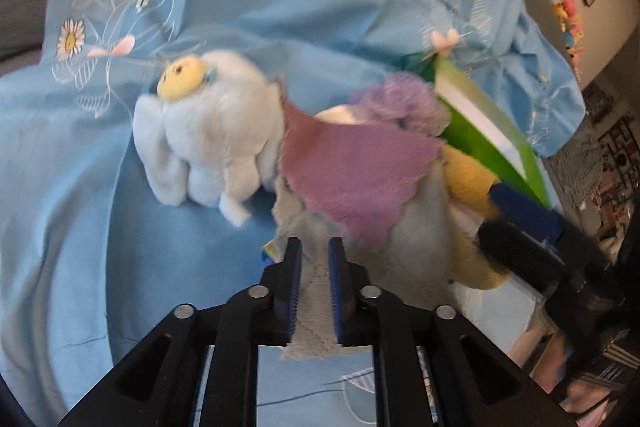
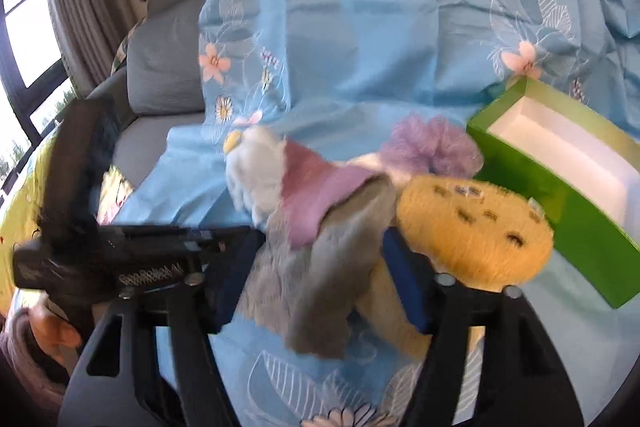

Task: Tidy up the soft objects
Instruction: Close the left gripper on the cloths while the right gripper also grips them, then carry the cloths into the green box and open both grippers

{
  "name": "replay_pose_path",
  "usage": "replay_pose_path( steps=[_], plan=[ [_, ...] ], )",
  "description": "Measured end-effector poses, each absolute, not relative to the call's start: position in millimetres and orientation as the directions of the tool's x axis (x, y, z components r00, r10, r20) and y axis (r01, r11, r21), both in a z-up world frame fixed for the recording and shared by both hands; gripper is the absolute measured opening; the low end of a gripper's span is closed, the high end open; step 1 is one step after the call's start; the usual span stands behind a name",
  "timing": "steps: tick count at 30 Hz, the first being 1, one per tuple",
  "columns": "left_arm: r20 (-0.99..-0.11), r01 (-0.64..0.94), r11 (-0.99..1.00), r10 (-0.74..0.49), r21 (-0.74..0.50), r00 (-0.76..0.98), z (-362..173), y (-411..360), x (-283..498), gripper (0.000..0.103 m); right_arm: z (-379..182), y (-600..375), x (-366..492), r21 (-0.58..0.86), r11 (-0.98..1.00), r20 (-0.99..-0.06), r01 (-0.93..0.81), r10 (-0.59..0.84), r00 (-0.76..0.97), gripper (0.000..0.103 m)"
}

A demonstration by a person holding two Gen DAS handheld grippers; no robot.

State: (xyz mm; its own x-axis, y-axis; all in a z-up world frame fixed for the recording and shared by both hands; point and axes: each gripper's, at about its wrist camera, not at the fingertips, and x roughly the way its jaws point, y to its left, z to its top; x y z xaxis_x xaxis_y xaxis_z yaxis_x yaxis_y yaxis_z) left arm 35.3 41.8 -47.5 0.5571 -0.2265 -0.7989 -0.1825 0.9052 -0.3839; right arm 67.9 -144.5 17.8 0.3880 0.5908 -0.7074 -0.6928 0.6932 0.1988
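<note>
Grey knitted cloth (image 1: 316, 323) lies between the left gripper's (image 1: 316, 251) slightly parted blue pads, on a blue floral sheet (image 1: 80, 187); the right gripper (image 2: 320, 267) stands spread around it beside a yellow plush (image 2: 476, 231) and green box (image 2: 560, 163).

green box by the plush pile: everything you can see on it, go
The open rectangular green cardboard box has glossy green outer walls and a plain white inside, which looks empty in the right wrist view. No lid is visible. It sits skewed on the light blue flowered sheet, at the right of the soft pile. The fuzzy yellow plush lies against its near wall and the lilac mesh puff is by its near corner; actual contact is unclear.
</note>
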Motion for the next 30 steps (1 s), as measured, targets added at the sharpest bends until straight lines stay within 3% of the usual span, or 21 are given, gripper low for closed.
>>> replay_pose_path(
  steps=[1, 3, 8, 9, 10, 11, 12, 13, 15, 17, 19, 30],
  plan=[
    [-0.806, -0.187, 0.904, -0.23, -0.384, 0.545, -52.1, 42.2, 34.3, 0.053, 18.3, -139.4, 74.2, 0.178, 0.695, -0.71, -0.697, 0.581, 0.397, 0.065],
    [-0.809, -0.191, 0.9, -0.237, -0.391, 0.538, -57.0, 42.4, 30.7, 0.091, 17.4, -130.1, 86.9, 0.145, 0.696, -0.73, -0.704, 0.555, 0.399, 0.065],
    [-0.783, -0.158, 0.888, -0.284, -0.433, 0.553, -61.2, 38.1, 16.0, 0.092, 12.0, -108.3, 113.7, 0.089, 0.663, -0.769, -0.743, 0.52, 0.372, 0.064],
    [-0.785, -0.154, 0.889, -0.287, -0.432, 0.548, -62.6, 36.6, 15.7, 0.089, 9.0, -104.9, 117.8, 0.094, 0.655, -0.78, -0.75, 0.516, 0.353, 0.061],
    [-0.786, -0.15, 0.888, -0.292, -0.434, 0.544, -63.8, 35.9, 15.8, 0.077, 4.7, -101.0, 122.8, 0.103, 0.648, -0.793, -0.755, 0.512, 0.33, 0.056],
    [-0.79, -0.147, 0.887, -0.301, -0.438, 0.535, -65.3, 34.0, 16.9, 0.068, 1.5, -98.8, 124.6, 0.107, 0.642, -0.804, -0.759, 0.506, 0.314, 0.042],
    [-0.796, -0.147, 0.887, -0.308, -0.439, 0.521, -68.6, 32.6, 18.1, 0.05, -2.3, -95.9, 126.4, 0.105, 0.636, -0.817, -0.765, 0.494, 0.299, 0.026],
    [-0.802, -0.149, 0.886, -0.311, -0.439, 0.51, -70.2, 31.2, 19.3, 0.039, -4.3, -94.4, 124.7, 0.095, 0.629, -0.823, -0.771, 0.486, 0.295, 0.022],
    [-0.802, -0.146, 0.881, -0.326, -0.449, 0.501, -73.6, 28.6, 17.2, 0.034, -5.0, -91.9, 118.8, 0.068, 0.613, -0.825, -0.787, 0.479, 0.301, 0.01],
    [-0.787, -0.134, 0.871, -0.347, -0.472, 0.51, -72.5, 28.6, 12.9, 0.024, -2.5, -93.2, 113.7, 0.062, 0.605, -0.819, -0.794, 0.486, 0.306, 0.008],
    [-0.764, -0.129, 0.849, -0.383, -0.513, 0.52, -71.5, 31.5, 8.5, 0.007, 2.2, -97.1, 110.0, 0.093, 0.601, -0.81, -0.793, 0.509, 0.291, 0.007],
    [-0.652, -0.063, 0.819, -0.404, -0.57, 0.641, -10.0, 33.0, -22.3, 0.007, 75.4, -125.2, 68.8, 0.216, 0.519, -0.655, -0.827, 0.705, 0.272, 0.007]
  ],
)
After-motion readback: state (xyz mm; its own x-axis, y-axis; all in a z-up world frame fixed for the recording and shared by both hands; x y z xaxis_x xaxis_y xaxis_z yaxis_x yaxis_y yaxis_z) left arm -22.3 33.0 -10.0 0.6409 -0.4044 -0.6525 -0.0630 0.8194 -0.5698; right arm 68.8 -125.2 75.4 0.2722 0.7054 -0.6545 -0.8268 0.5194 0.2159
